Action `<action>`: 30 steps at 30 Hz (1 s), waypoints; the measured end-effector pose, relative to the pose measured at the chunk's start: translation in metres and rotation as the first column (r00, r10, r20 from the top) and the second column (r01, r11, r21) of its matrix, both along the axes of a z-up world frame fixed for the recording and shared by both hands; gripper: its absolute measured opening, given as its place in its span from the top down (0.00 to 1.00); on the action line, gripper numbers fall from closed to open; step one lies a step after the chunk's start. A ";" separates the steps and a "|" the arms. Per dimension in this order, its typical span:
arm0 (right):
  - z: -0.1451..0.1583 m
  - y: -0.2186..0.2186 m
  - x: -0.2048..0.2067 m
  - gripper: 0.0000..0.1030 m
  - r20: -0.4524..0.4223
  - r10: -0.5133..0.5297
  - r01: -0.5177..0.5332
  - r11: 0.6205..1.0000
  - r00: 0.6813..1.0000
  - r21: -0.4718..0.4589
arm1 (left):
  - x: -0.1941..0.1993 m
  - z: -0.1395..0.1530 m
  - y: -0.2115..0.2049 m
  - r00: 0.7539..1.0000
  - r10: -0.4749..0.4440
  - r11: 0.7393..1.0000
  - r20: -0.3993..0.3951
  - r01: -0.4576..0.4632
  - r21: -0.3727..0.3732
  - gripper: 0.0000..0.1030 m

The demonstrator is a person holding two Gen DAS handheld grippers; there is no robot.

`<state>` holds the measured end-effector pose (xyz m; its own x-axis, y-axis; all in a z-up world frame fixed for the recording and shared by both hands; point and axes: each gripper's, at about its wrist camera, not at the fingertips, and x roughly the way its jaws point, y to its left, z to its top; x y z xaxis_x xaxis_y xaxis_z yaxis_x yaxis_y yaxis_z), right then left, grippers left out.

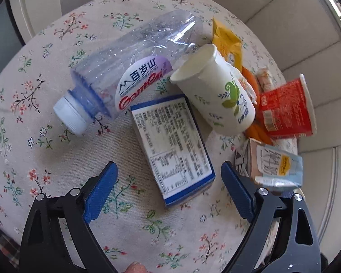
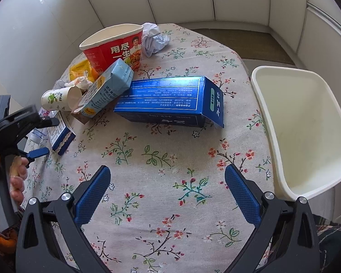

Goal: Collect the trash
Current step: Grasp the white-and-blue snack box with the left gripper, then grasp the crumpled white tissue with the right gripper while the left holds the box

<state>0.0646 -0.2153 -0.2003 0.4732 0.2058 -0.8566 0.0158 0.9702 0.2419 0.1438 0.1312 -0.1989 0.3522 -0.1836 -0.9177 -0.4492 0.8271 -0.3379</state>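
Bright, even daylight fills both views; shadows stay soft. Glare whitens the large blue box [image 2: 168,97] top; fisheye bending and dark vignette mark the corners.

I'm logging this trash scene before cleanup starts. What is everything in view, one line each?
plastic bottle: 1, clear, white cap, lying at the pile's left
paper cup: 1, white, on its side
small box: 1, blue-white, between the left tongs
noodle cup: 1, red, far side
milk carton: 1, light blue, tipped
large box: 1, blue, table centre
crumpled paper: 1, white
yellow wrapper: 1
bin: 1, cream, right of the table
tablecloth: 1, floral
left tongs: open
right tongs: open
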 end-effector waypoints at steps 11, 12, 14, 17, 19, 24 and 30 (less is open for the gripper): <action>0.002 -0.012 0.001 0.05 0.000 -0.023 0.023 0.999 1.000 0.031 | 0.036 -0.010 -0.034 0.998 0.027 0.961 -0.055 -0.011 0.277 0.29; 0.002 -0.012 0.001 0.05 -0.001 -0.023 0.023 0.999 1.000 0.033 | 0.036 -0.009 -0.034 0.999 0.018 0.956 -0.049 -0.003 0.294 0.38; 0.002 -0.012 0.001 0.05 0.004 -0.021 0.021 0.999 1.000 0.028 | 0.035 -0.006 -0.032 0.999 -0.001 0.954 -0.034 0.011 0.300 0.43; 0.004 -0.009 0.001 0.05 0.019 -0.006 0.006 1.000 1.000 0.008 | 0.026 -0.002 -0.023 0.999 -0.051 0.973 -0.015 0.053 0.225 0.47; 0.007 -0.002 0.001 0.05 0.039 0.020 -0.019 0.999 0.999 -0.027 | 0.017 0.000 -0.019 0.996 -0.082 0.983 -0.019 0.084 0.161 0.47; 0.024 0.040 0.001 0.05 0.152 0.188 -0.162 0.973 0.970 -0.167 | -0.023 0.025 -0.008 0.987 -0.153 0.987 0.041 0.150 0.062 0.47; 0.046 0.129 0.022 0.05 0.233 0.562 -0.464 0.807 0.793 -0.367 | -0.049 0.075 0.027 0.953 -0.141 0.982 0.268 0.101 0.156 0.46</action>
